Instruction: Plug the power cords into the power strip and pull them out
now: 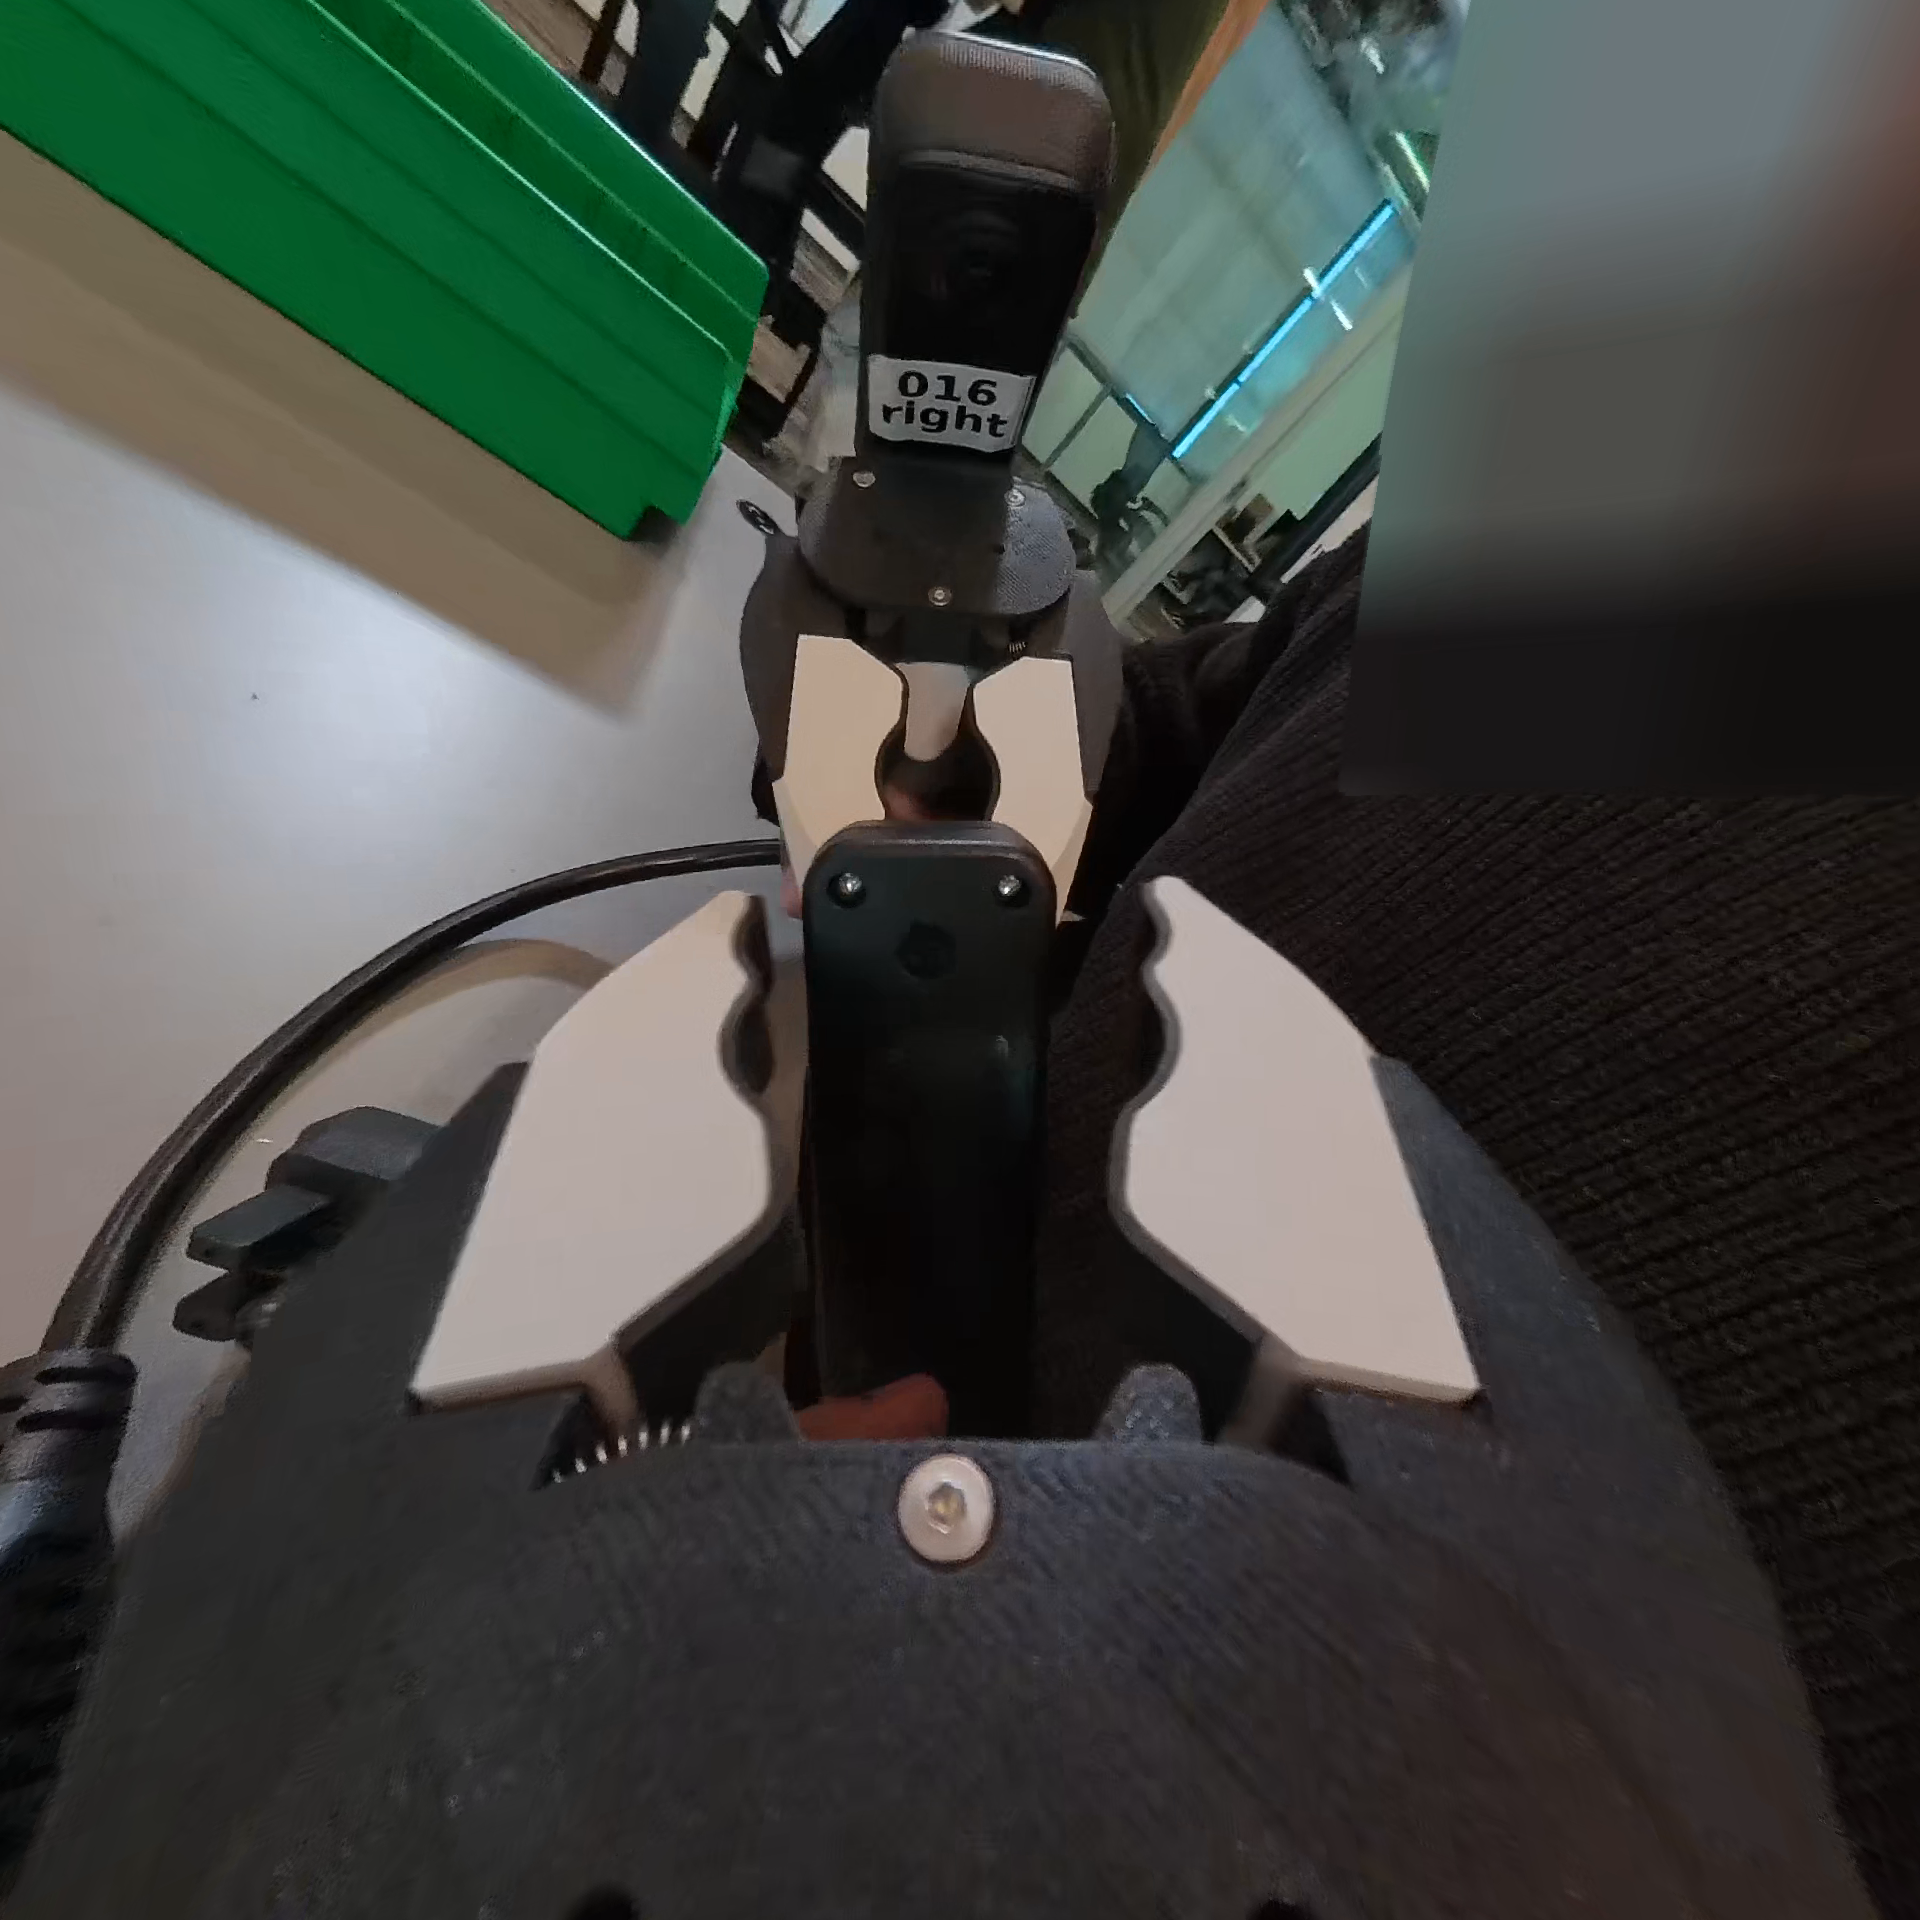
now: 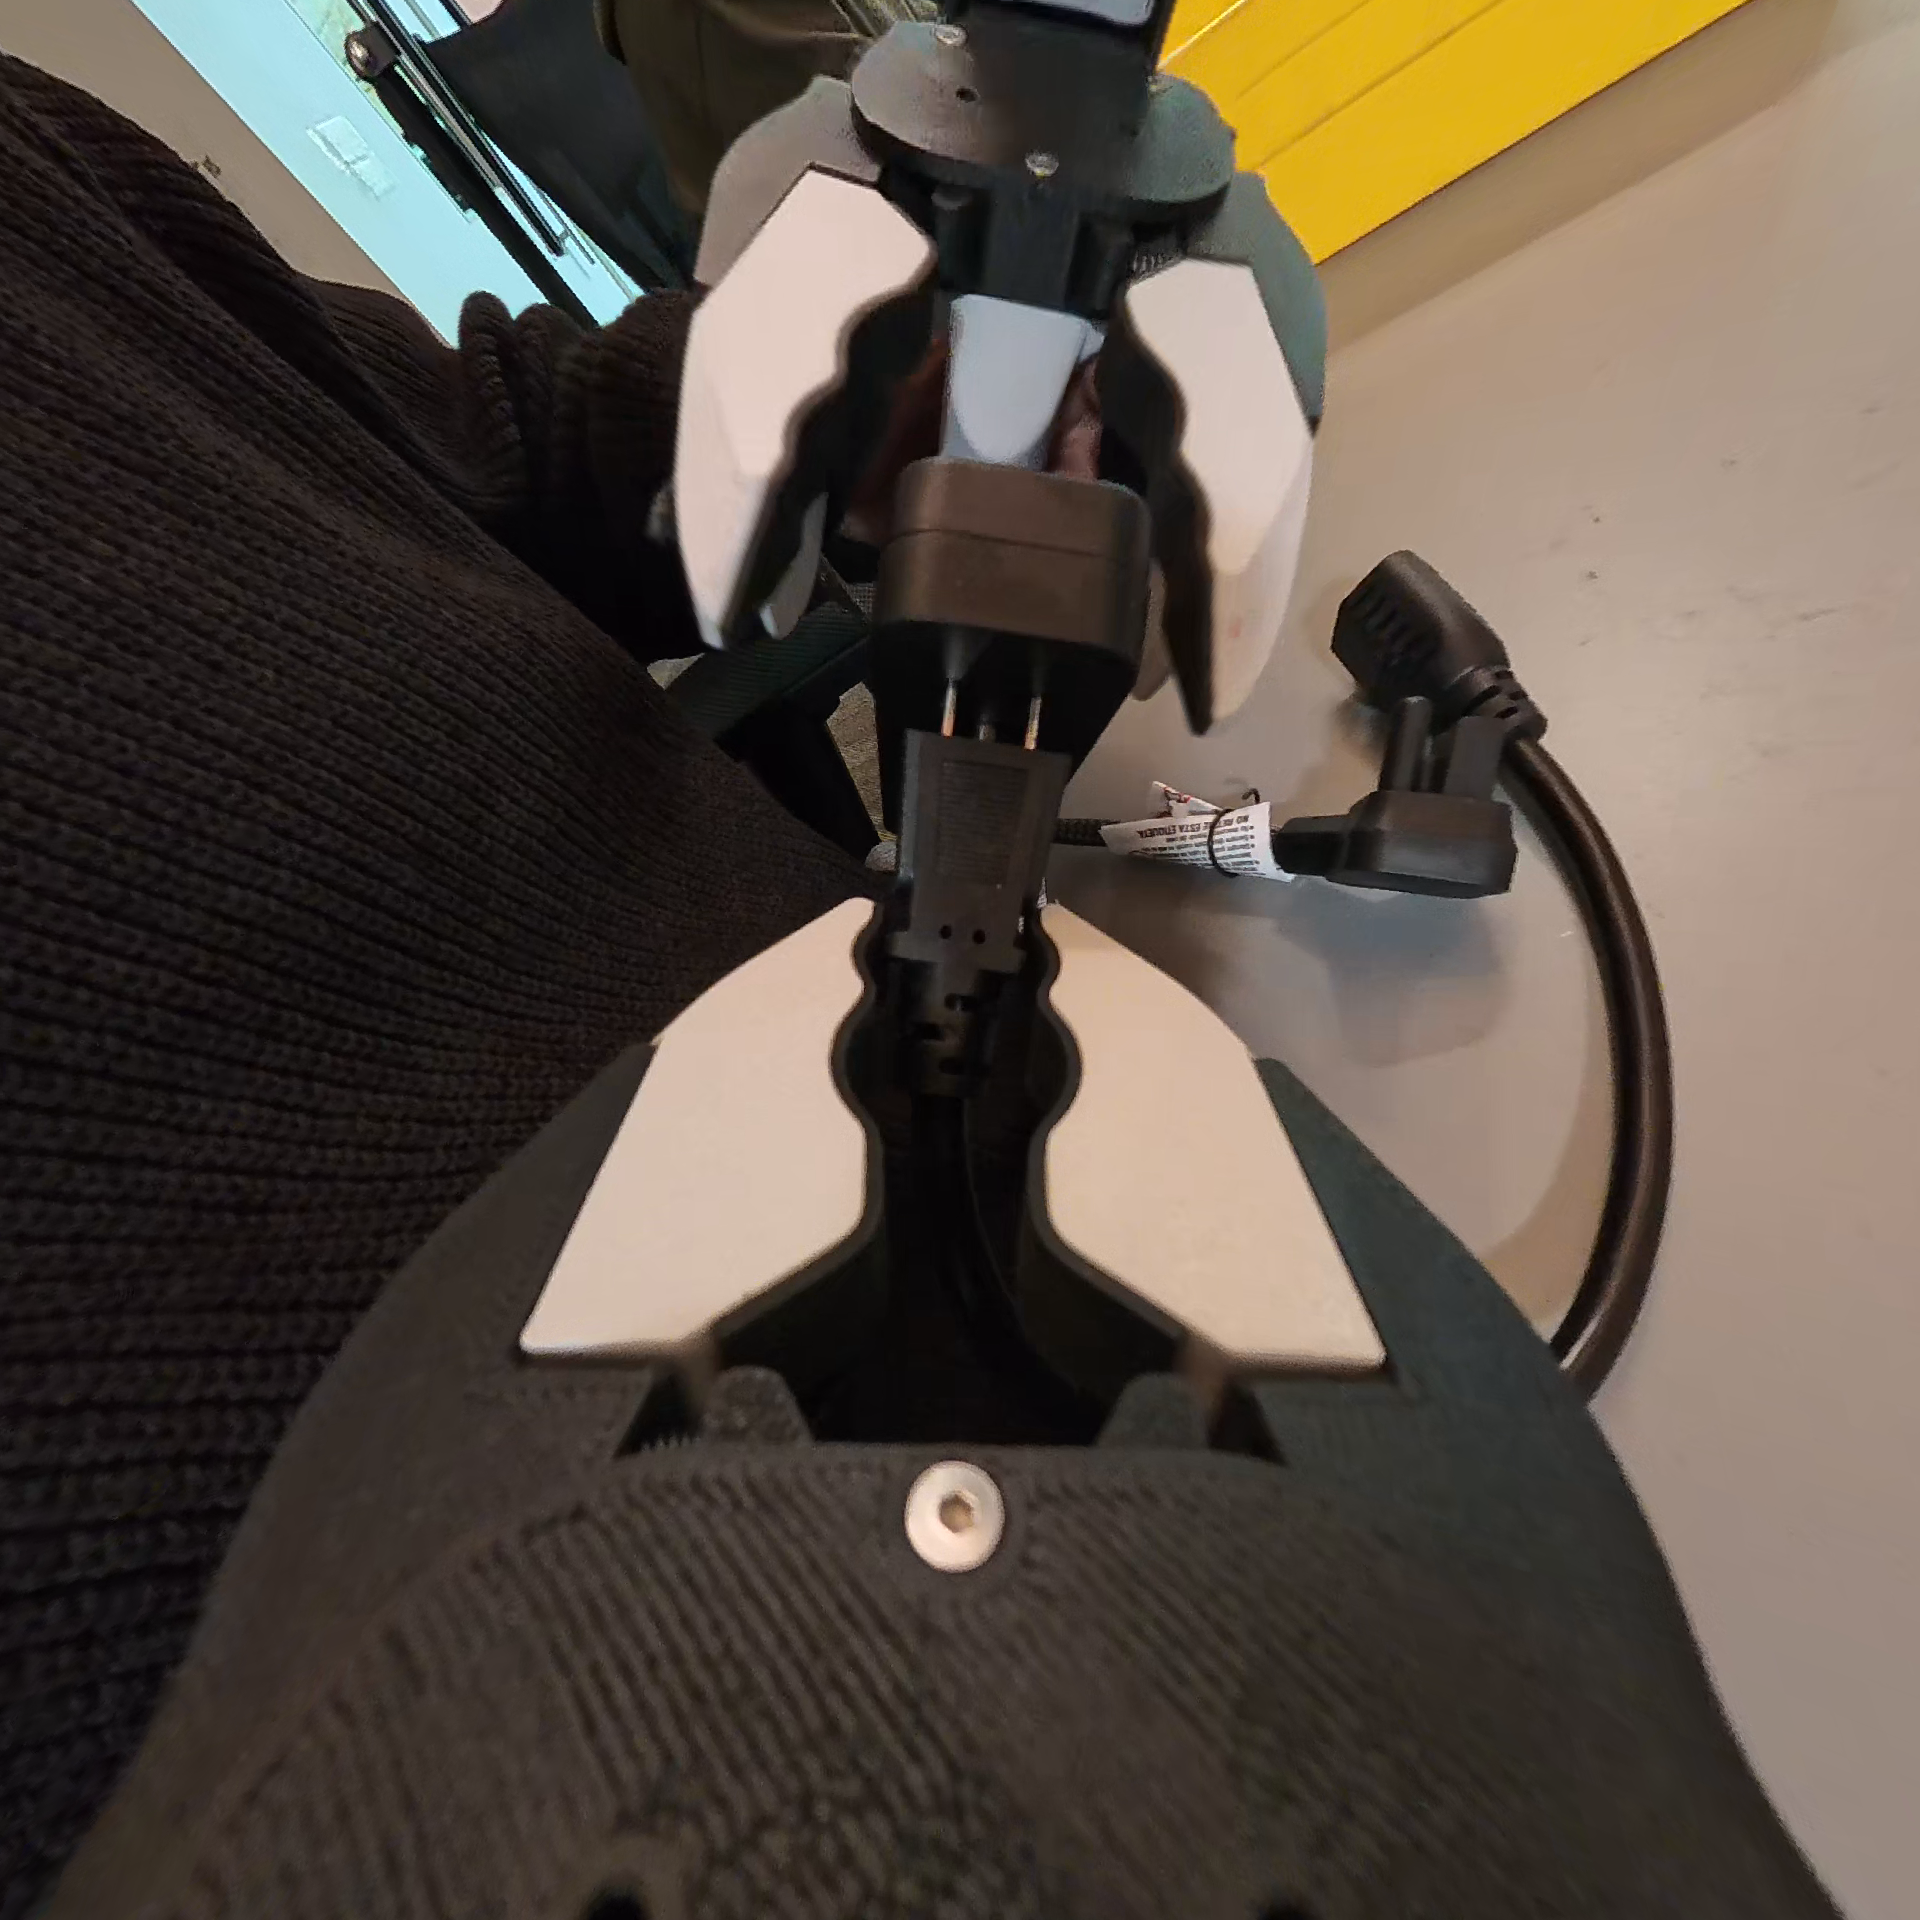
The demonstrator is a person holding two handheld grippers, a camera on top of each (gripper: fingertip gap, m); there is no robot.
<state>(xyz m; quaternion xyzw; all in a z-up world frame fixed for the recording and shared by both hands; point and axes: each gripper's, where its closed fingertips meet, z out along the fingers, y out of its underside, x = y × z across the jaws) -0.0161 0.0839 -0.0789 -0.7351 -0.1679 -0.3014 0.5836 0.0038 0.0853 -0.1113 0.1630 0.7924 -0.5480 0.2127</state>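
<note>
My left gripper (image 1: 951, 899) holds a black power strip (image 1: 925, 1091) lengthwise between its fingers, back side up and lifted off the table. The strip's end (image 2: 1008, 561) faces my right gripper (image 2: 961, 925), which is shut on a black plug (image 2: 987, 821). The plug's metal prongs (image 2: 987, 722) show bare between plug and strip, only partly inside the socket. In the left wrist view the right gripper (image 1: 940, 769) sits just beyond the strip's far end. In the right wrist view the left gripper (image 2: 977, 665) flanks the strip.
On the white table (image 1: 208, 779) lie a thick black cord (image 2: 1631, 1039), an angled plug (image 2: 1423, 634) and a flat plug (image 2: 1403, 842) with a white tag (image 2: 1195, 831). Green bins (image 1: 416, 260) and yellow bins (image 2: 1403, 104) stand at the back. A person's black sweater (image 1: 1558, 1143) is close by.
</note>
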